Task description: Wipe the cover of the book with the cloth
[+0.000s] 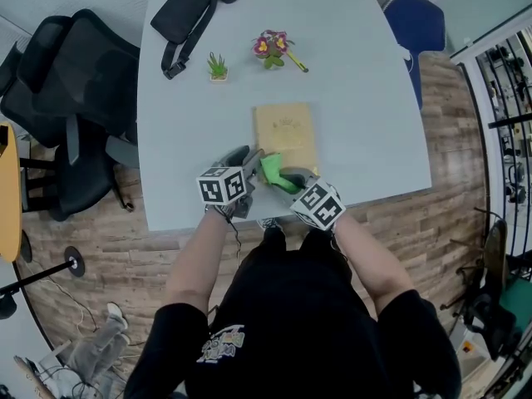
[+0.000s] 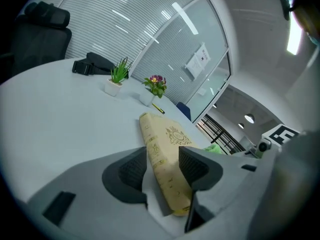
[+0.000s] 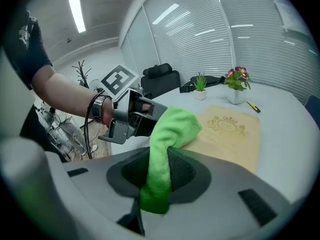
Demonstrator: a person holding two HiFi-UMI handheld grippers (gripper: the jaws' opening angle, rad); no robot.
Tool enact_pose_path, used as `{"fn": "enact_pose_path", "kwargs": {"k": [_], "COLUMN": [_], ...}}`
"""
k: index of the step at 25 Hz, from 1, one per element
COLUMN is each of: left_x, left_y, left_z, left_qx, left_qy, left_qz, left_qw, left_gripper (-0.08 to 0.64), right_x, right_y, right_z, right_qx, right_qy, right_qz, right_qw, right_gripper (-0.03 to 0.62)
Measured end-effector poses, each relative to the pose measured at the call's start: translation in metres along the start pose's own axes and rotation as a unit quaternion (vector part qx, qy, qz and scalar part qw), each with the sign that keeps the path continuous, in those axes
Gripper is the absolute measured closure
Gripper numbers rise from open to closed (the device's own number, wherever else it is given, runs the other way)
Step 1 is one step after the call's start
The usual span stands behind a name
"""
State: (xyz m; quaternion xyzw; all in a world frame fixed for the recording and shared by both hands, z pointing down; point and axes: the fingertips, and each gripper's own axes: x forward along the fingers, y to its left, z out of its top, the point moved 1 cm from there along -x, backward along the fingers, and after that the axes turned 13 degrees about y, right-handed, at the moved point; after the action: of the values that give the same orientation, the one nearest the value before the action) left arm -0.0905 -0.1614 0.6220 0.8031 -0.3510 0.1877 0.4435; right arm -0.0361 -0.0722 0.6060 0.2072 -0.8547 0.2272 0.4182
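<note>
Left gripper point(image 2: 162, 168) clamps the book point(image 1: 287, 131) at its near corner; right gripper point(image 3: 159, 173) pinches the cloth point(image 3: 172, 129) over the cover.

Your left hand-held gripper point(image 2: 163, 165) | jaws clamp book point(image 2: 169, 143) at its near corner | book flat on counter point(image 2: 60, 119) | cloth point(image 2: 216, 148) just right

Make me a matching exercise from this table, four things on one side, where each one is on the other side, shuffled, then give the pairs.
Things:
1 tan hardcover book
2 bright green fluffy cloth
3 black strap bag
4 yellow pen

Places:
A far left corner of the white table
B clamped in the right claw
C gripped by the left claw
D beside the pink potted flowers

Pairs: 1-C, 2-B, 3-A, 4-D
</note>
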Motion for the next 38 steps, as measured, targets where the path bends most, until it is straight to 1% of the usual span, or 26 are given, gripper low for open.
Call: {"fn": "enact_pose_path", "kwargs": {"k": [5, 9, 13, 16, 20, 23, 26, 28, 32, 35, 38], "left_x": [-0.031, -0.053, -0.077, -0.091, -0.105, -0.116, -0.123, -0.125, -0.13, -0.139, -0.149], "left_y": [-0.014, -0.032, -0.058, -0.088, -0.137, -0.173, -0.207, -0.228, -0.259, -0.27, -0.276], "left_z": [0.013, 0.019, 0.019, 0.016, 0.003, -0.009, -0.027, -0.041, -0.072, -0.091, -0.102], "left_qx": [0.045, 0.069, 0.095, 0.12, 0.158, 0.174, 0.187, 0.191, 0.19, 0.193, 0.196], "left_qy": [-0.043, -0.075, -0.105, -0.126, -0.146, -0.165, -0.175, -0.176, -0.168, -0.164, -0.164], "left_qz": [0.018, 0.03, 0.059, 0.077, 0.099, 0.113, 0.12, 0.121, 0.122, 0.134, 0.142], "left_qw": [0.9979, 0.9943, 0.9881, 0.9818, 0.9714, 0.9642, 0.9592, 0.9582, 0.9596, 0.958, 0.9562], "left_gripper": [0.396, 0.439, 0.523, 0.551, 0.554, 0.554, 0.554, 0.554, 0.554, 0.554, 0.554], "right_x": [-0.02, -0.043, -0.074, -0.102, -0.143, -0.176, -0.206, -0.223, -0.244, -0.249, -0.25], "right_y": [-0.007, -0.017, -0.021, -0.02, -0.015, -0.006, 0.004, 0.009, 0.018, 0.027, 0.035], "right_z": [-0.001, -0.001, -0.003, -0.007, -0.016, -0.023, -0.032, -0.04, -0.057, -0.064, -0.068], "right_qx": [0.03, 0.045, 0.045, 0.037, 0.027, 0.018, 0.006, 0.001, 0.0, 0.002, 0.004], "right_qy": [-0.037, -0.066, -0.095, -0.119, -0.154, -0.182, -0.204, -0.213, -0.224, -0.233, -0.236], "right_qz": [-0.014, -0.029, -0.037, -0.046, -0.053, -0.057, -0.057, -0.055, -0.048, -0.04, -0.037], "right_qw": [0.999, 0.996, 0.994, 0.991, 0.986, 0.982, 0.977, 0.975, 0.973, 0.972, 0.971], "right_gripper": [0.495, 0.495, 0.495, 0.495, 0.495, 0.495, 0.495, 0.495, 0.495, 0.495, 0.495]}}
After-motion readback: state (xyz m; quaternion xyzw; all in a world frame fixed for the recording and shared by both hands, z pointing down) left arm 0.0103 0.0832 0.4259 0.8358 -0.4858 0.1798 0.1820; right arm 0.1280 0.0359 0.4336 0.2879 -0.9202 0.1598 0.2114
